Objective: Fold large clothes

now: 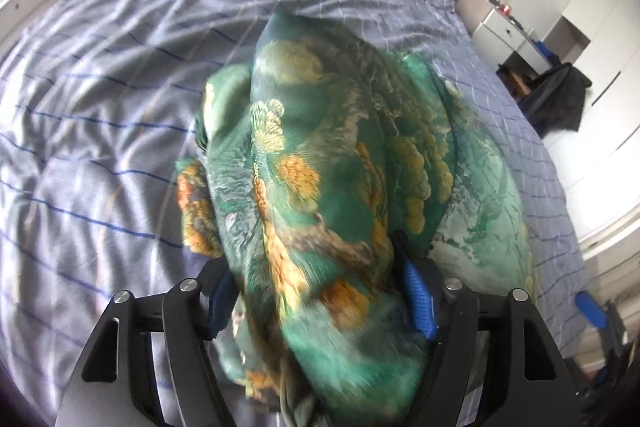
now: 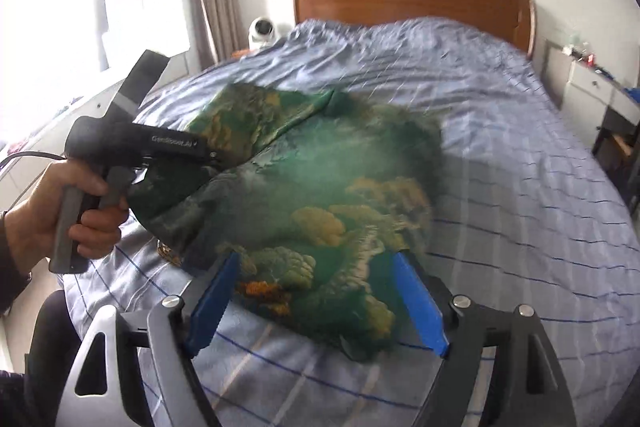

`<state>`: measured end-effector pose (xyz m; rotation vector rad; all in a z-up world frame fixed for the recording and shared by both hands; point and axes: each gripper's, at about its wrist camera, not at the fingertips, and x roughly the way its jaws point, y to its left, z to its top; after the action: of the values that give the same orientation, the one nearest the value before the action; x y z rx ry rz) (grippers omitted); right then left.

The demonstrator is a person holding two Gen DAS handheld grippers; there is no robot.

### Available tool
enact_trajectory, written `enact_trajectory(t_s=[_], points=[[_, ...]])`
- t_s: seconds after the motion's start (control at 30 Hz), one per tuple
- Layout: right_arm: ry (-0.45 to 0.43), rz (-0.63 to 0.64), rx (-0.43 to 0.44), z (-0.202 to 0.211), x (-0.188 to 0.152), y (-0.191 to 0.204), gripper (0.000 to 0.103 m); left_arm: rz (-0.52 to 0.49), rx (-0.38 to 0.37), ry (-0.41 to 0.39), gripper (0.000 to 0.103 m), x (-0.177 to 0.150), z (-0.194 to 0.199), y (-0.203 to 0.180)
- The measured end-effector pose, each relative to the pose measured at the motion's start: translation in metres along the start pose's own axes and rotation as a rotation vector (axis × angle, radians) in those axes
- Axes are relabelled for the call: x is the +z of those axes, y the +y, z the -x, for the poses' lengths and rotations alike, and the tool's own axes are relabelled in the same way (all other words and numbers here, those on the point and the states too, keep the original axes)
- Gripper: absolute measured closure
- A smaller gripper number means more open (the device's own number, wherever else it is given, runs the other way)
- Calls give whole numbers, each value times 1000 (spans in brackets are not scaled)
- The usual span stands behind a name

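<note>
Jaws apart, green garment (image 2: pixel 320 211) between, bed (image 2: pixel 500 147) beneath

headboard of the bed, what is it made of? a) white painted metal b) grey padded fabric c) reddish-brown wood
c: the headboard is a curved reddish-brown wooden panel, rising behind the blue checked bedsheet on which the green printed garment lies.

We see the garment (image 2: pixel 304 195) bunched on the near part of the bed (image 2: pixel 500 155), with the headboard (image 2: pixel 412 3) at the far end. A small camera (image 2: pixel 263 31) stands far left of the bed and a nightstand (image 2: pixel 592 83) far right. The left gripper (image 2: pixel 218 163) sits at the garment's left edge, the right gripper (image 2: pixel 316 303) at its near edge.
</note>
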<state>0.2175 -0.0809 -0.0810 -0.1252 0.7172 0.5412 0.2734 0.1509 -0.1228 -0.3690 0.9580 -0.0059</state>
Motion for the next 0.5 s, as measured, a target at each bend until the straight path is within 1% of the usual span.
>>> enact_trajectory(t_s=[0.1,0.13,0.2,0.23,0.33,0.4,0.47,0.5], points=[[-71,8,-49,27,-5,-8,22,-22,18,-6,28,-5,21,-4],[-95,13,-69,37,-8,-10,21,-41,46,-20,25,-8,31,-6],[-128,23,-104,50,-10,-15,19,-97,130,-66,11,-14,51,-13],[-140,26,-121,55,-10,-18,19,-127,137,-88,2,-16,62,-16],[-144,9,-149,63,-13,-28,19,-182,107,-133,1,-27,92,-24],[-136,-22,-158,65,-17,-37,19,-211,109,-147,1,-34,106,-28],[-134,-52,-160,68,-21,-44,19,-222,144,-163,1,-41,116,-30],[-135,-65,-163,70,-22,-46,19,-222,180,-171,1,-44,118,-31]])
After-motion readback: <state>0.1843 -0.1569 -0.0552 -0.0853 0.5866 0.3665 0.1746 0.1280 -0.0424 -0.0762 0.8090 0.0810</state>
